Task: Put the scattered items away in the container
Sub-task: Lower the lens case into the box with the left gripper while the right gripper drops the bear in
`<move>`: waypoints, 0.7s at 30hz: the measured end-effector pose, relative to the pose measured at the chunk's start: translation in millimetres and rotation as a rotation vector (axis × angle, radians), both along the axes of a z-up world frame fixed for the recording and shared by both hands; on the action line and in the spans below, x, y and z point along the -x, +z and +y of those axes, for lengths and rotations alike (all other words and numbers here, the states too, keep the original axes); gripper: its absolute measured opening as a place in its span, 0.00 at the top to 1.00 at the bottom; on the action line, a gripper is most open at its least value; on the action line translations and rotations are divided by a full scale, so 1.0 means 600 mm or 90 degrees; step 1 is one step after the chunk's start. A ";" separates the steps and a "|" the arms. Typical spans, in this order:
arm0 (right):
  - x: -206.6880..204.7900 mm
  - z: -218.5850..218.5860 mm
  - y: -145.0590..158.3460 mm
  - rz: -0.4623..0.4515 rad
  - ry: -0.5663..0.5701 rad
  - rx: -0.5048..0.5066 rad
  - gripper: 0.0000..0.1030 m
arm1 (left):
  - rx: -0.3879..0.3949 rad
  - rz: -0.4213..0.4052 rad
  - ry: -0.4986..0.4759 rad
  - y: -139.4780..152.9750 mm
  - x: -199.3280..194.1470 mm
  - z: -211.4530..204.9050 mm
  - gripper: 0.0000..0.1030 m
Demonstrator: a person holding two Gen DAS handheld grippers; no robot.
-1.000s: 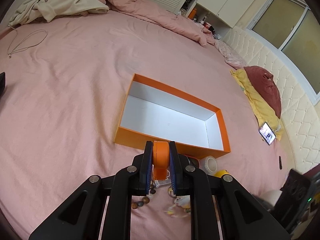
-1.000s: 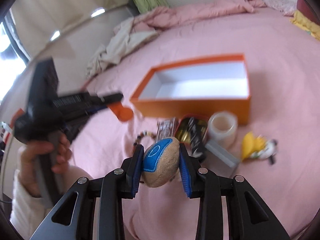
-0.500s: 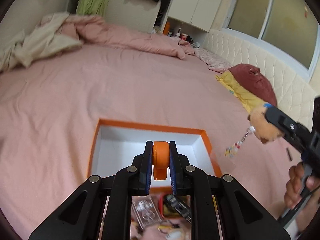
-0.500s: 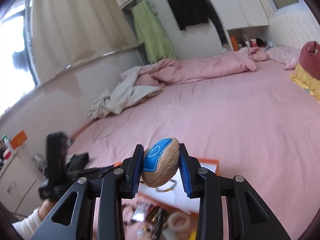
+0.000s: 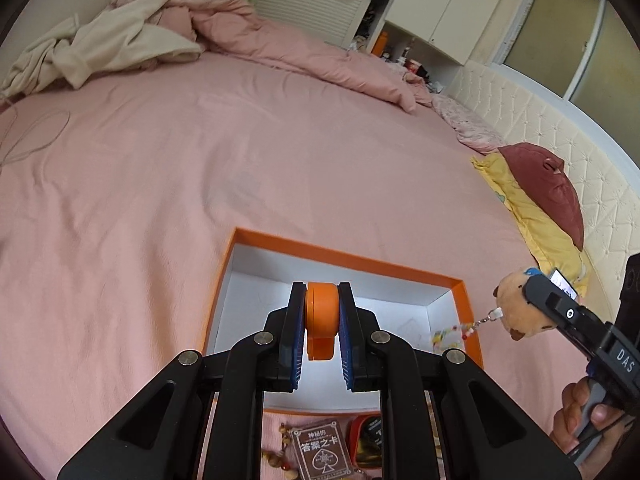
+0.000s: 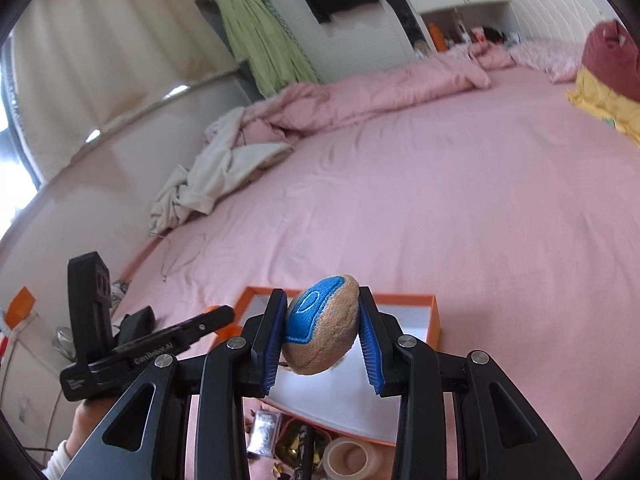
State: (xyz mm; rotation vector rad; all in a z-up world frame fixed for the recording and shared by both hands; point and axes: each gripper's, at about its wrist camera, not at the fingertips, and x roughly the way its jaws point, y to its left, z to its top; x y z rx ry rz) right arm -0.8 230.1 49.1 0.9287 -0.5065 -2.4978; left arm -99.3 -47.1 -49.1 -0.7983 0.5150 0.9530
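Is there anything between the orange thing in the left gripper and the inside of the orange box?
Nothing visible. The left gripper holds the orange item over the orange box, whose white interior is bare beneath it.

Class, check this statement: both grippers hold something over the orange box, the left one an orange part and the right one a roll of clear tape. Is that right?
Not quite. The right gripper holds a plush toy, as the right wrist view shows; the tape lies on the bed. The left gripper does hold an orange part over the box.
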 end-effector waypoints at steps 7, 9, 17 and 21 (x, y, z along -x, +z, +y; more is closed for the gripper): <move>-0.001 0.002 -0.011 -0.013 -0.003 0.001 0.66 | 0.023 -0.005 -0.006 -0.008 -0.003 0.000 0.85; 0.000 0.001 -0.013 -0.019 -0.004 -0.002 0.66 | 0.024 -0.003 -0.016 -0.009 -0.004 -0.003 0.85; -0.005 -0.002 -0.016 -0.018 0.006 -0.007 0.61 | 0.035 0.018 0.018 -0.012 0.004 -0.004 0.38; -0.007 0.005 -0.016 -0.017 0.001 0.006 0.57 | 0.036 -0.022 0.030 -0.007 0.023 -0.003 0.36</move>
